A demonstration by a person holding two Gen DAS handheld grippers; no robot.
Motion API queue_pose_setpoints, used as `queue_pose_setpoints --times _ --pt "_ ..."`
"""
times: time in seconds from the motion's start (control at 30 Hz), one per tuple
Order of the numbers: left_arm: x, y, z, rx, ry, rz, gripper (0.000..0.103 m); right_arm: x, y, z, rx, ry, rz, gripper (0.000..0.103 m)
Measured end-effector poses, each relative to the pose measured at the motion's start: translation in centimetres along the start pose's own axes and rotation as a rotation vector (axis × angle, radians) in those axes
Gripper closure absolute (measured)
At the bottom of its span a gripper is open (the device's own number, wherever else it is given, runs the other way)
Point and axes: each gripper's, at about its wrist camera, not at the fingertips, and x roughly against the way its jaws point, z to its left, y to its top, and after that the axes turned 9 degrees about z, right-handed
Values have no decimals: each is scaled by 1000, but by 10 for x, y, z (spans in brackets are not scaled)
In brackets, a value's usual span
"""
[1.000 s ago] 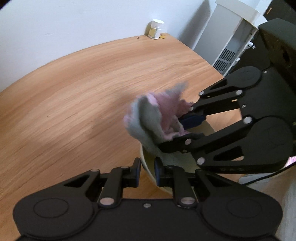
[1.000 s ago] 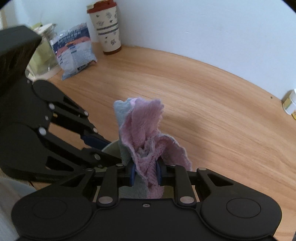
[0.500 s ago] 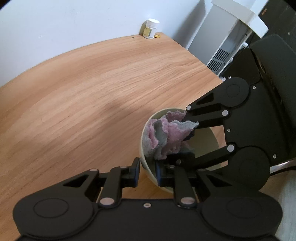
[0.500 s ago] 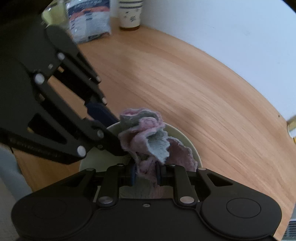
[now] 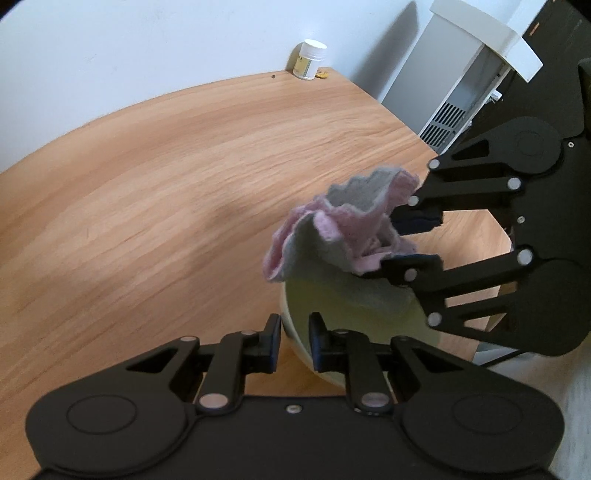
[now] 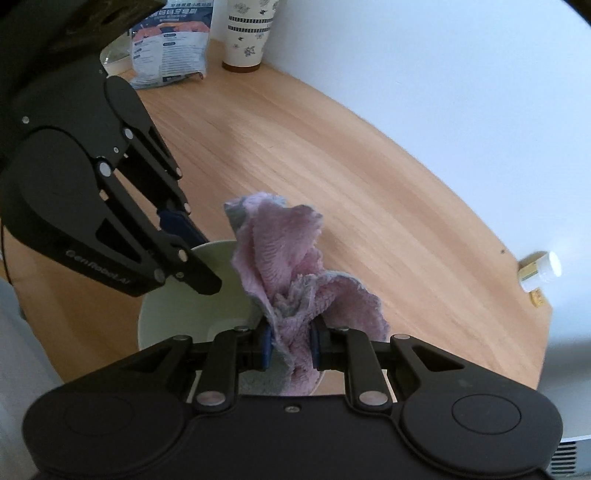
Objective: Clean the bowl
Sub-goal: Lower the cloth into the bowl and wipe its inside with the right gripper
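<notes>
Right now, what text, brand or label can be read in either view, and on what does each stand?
"GenRobot.AI": embossed on the left gripper, partly legible.
Blue packet: printed lines, too small and blurred to read.
Small white jar: label unreadable.
Patterned cup: flowers only, no words.

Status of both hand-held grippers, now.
Left hand-held gripper: shut on the bowl rim.
Right hand-held gripper: shut on the cloth.
</notes>
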Motion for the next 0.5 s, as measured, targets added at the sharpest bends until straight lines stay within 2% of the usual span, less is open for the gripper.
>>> queue_pose_setpoints --times 0.13,0.33,0.5 --pt "1 1 -2 -16 11 -1 86 -8 5 4 12 -26 3 82" --pt "2 2 -1 -9 -5 4 85 -26 11 4 22 7 43 82" --pt "3 2 1 36 -19 4 85 -37 18 -1 30 54 70 82"
